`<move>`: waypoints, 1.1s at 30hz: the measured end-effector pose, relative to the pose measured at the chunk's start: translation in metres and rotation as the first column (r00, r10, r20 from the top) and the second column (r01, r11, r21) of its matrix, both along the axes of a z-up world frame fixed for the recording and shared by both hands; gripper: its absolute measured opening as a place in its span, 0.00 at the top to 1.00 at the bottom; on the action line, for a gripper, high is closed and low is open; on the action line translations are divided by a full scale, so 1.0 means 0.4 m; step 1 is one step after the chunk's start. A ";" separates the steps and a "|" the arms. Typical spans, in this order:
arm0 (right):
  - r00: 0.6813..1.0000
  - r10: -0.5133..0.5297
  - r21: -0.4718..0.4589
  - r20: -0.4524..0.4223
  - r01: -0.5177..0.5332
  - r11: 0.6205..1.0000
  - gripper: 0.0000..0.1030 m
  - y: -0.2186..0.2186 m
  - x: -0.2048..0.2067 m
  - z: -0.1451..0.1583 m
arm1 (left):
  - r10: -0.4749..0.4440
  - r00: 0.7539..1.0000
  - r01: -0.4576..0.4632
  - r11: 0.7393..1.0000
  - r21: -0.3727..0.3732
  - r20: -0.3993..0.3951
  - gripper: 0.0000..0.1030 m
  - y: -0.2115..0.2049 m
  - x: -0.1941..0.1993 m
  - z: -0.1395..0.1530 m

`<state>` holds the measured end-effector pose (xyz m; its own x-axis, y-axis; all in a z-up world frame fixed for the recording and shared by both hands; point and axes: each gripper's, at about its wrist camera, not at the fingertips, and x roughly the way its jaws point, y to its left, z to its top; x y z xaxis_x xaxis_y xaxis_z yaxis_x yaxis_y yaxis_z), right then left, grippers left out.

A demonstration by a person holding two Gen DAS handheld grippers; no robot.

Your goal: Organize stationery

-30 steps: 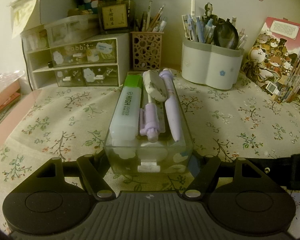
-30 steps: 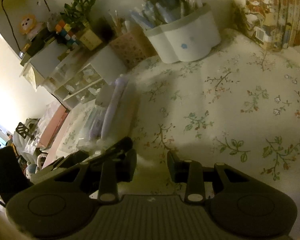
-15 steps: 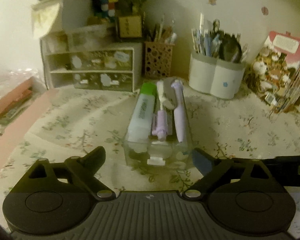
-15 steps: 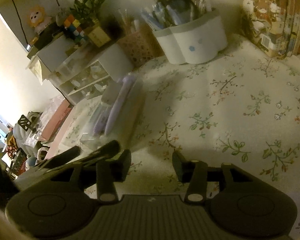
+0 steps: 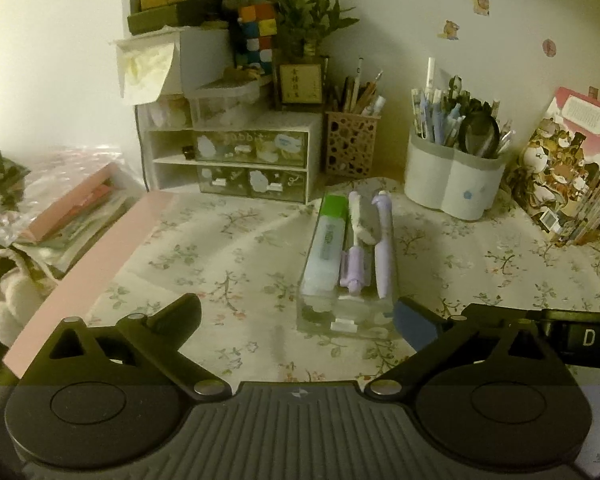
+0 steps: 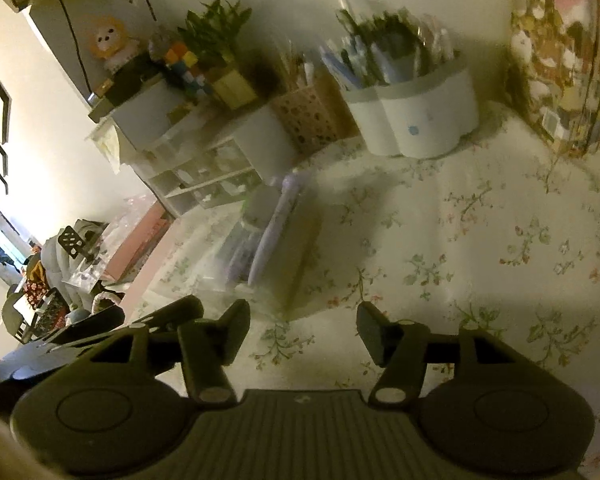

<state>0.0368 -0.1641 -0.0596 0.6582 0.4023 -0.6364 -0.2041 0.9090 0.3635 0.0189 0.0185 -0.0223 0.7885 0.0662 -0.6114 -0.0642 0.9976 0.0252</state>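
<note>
The clear tray (image 5: 346, 316) lay on the floral worktop (image 5: 228, 256), loaded with a green-capped highlighter (image 5: 327, 240), a lilac pen (image 5: 383, 248), a second lilac pen (image 5: 355, 268) and a white eraser (image 5: 365, 222) resting across them, its long axis pointing toward the small drawer unit (image 5: 236, 160) at the back. The left gripper (image 5: 296, 316) hung just short of the tray's near end with its fingers (image 5: 180, 312) spread wide and holding nothing; the right-hand finger sat just beside the tray's near right corner, though contact could not be told. The right gripper (image 6: 302, 326) hovered over bare cloth to the tray's right, its fingers (image 6: 370, 332) likewise parted and empty. The step in hand looked like sending the filled tray home to the drawer unit; doing it well would mean squaring the fingers on both short-end walls, gripping low and keeping it level, since the eraser sat loose on top and could slide off
</note>
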 end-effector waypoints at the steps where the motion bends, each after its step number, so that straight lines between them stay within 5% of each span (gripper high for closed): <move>1: 1.000 0.000 -0.002 0.006 0.000 1.000 0.38 -0.001 -0.003 0.006 | 0.003 1.000 -0.003 1.000 0.007 0.003 0.05 -0.003 -0.004 0.010; 33: 0.992 0.089 -0.082 0.093 -0.082 0.993 0.24 -0.028 -0.114 0.127 | -0.060 0.998 0.060 0.998 0.011 0.024 0.05 -0.036 -0.098 0.131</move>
<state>-0.0089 -0.1752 -0.0088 0.6836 0.4112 -0.6030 -0.3129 0.9115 0.2669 -0.0203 0.0039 0.0301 0.8061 0.0246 -0.5912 -0.0049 0.9994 0.0348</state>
